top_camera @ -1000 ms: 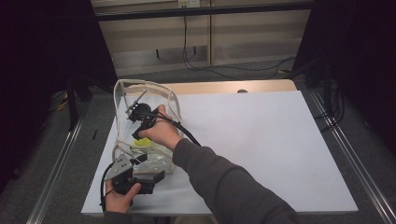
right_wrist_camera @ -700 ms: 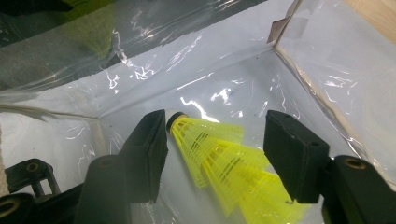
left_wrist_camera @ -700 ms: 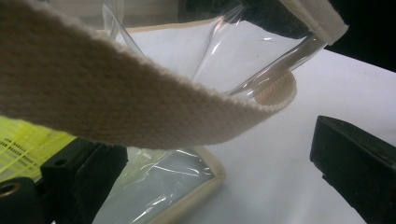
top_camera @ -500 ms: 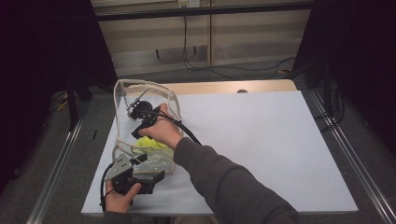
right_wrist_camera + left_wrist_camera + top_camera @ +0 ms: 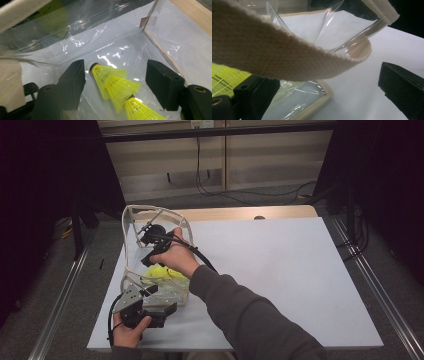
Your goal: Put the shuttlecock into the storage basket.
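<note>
A clear plastic bag with beige trim stands open at the left of the white table. Inside it lie stacked yellow shuttlecocks. My right gripper reaches down into the bag's mouth. In the right gripper view, the right gripper is open, and the shuttlecocks lie loose on the bag's floor between its jaws. My left gripper sits at the bag's near end. In its own view the left gripper is open, with the beige strap crossing close above the trimmed bag edge.
The table's wooden back edge runs behind the bag. Metal rails flank the table, and cables lie on the floor beyond it. The white surface stretches to the right of the sleeve.
My right gripper has drawn slightly up and back inside the bag, and more of the yellow shuttlecocks shows under the hand. The left gripper has stayed put.
</note>
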Motion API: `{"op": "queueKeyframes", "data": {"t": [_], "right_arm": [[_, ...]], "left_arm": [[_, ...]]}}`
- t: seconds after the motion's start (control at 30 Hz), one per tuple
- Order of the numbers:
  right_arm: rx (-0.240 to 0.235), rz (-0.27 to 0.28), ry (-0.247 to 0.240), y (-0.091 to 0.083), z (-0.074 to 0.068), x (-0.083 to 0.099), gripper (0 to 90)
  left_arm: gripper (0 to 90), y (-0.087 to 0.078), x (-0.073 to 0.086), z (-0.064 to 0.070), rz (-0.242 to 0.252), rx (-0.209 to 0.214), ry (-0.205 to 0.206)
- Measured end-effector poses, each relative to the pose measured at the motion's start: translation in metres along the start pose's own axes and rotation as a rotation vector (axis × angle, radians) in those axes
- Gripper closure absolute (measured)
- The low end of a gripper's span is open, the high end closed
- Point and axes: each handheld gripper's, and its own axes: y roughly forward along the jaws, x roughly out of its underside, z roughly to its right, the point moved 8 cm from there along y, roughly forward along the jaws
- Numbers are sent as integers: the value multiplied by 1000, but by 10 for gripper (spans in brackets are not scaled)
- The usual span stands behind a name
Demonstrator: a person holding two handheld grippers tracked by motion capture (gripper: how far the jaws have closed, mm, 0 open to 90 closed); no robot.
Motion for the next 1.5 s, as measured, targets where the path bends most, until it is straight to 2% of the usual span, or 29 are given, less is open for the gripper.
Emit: {"op": "queueKeyframes", "data": {"t": [0.7,0.83,0.87,0.9,0.97,1.23,1.5], "right_arm": [[-30,22,14,-29,-3,4,148],[-37,25,4,-34,-3,7,140],[-41,28,5,-35,-4,8,139],[-42,38,4,-37,-4,7,139],[-46,50,3,-41,-3,8,135],[-57,49,3,-51,-2,15,120],[-60,72,8,-63,2,21,107]], "left_arm": [[36,1,-1,1,4,-3,1],[36,0,0,1,-8,3,13],[36,1,-1,2,5,-3,0],[36,0,0,1,-8,2,11],[36,0,0,2,-7,1,8],[37,-1,1,2,-8,1,11],[37,-1,0,3,-7,-1,8]]}}
